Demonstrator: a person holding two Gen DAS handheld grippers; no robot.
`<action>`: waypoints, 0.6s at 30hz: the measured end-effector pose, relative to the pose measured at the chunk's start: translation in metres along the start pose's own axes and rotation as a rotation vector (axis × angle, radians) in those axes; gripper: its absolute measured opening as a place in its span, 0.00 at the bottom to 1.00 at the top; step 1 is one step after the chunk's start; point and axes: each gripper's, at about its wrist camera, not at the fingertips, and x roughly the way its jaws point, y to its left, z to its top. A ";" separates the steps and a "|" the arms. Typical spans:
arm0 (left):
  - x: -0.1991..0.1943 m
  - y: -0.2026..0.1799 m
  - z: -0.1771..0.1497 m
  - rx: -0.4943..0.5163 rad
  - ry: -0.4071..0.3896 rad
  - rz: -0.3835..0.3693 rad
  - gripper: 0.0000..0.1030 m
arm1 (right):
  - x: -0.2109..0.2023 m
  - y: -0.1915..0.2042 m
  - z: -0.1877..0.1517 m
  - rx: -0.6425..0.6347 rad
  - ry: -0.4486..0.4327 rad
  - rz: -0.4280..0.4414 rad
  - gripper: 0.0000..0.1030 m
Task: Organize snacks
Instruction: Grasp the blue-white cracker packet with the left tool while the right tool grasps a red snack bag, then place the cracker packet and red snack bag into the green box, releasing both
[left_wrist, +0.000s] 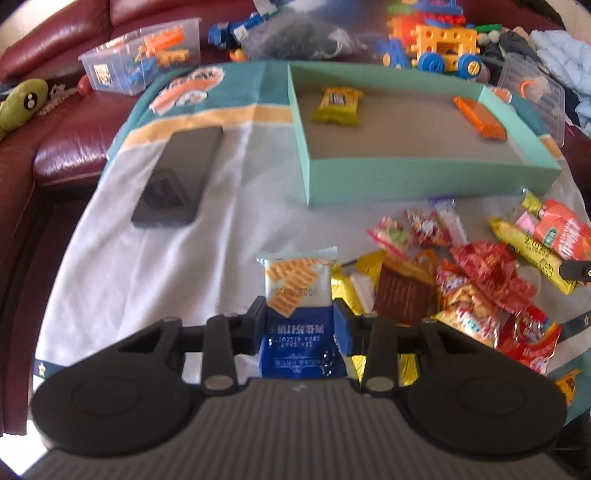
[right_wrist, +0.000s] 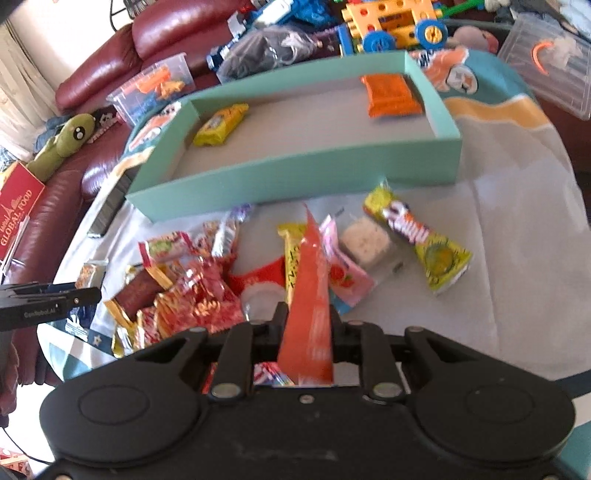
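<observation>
Snacks (right_wrist: 207, 291) lie heaped just in front of the green box (left_wrist: 406, 173), the left gripper (left_wrist: 299, 317) clenched on a cracker packet (left_wrist: 297, 284), the right gripper (right_wrist: 306, 321) on an orange packet (right_wrist: 308, 295), so carrying both into the box seems next.

Print on the blue cracker packet (left_wrist: 299, 317) is perhaps too blurred to read.

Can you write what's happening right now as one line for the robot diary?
left hand-held gripper: shut on blue cracker packet | right hand-held gripper: shut on orange packet | teal box: two snacks inside
</observation>
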 end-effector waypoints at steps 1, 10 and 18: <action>-0.003 0.001 0.001 0.000 -0.009 0.001 0.35 | -0.002 0.000 0.002 -0.002 -0.005 0.002 0.18; -0.012 0.002 0.001 -0.004 -0.021 -0.010 0.35 | 0.005 0.002 -0.003 -0.045 0.105 -0.011 0.17; -0.001 0.010 -0.001 -0.051 0.011 -0.037 0.35 | -0.017 -0.023 0.018 -0.027 -0.019 -0.059 0.44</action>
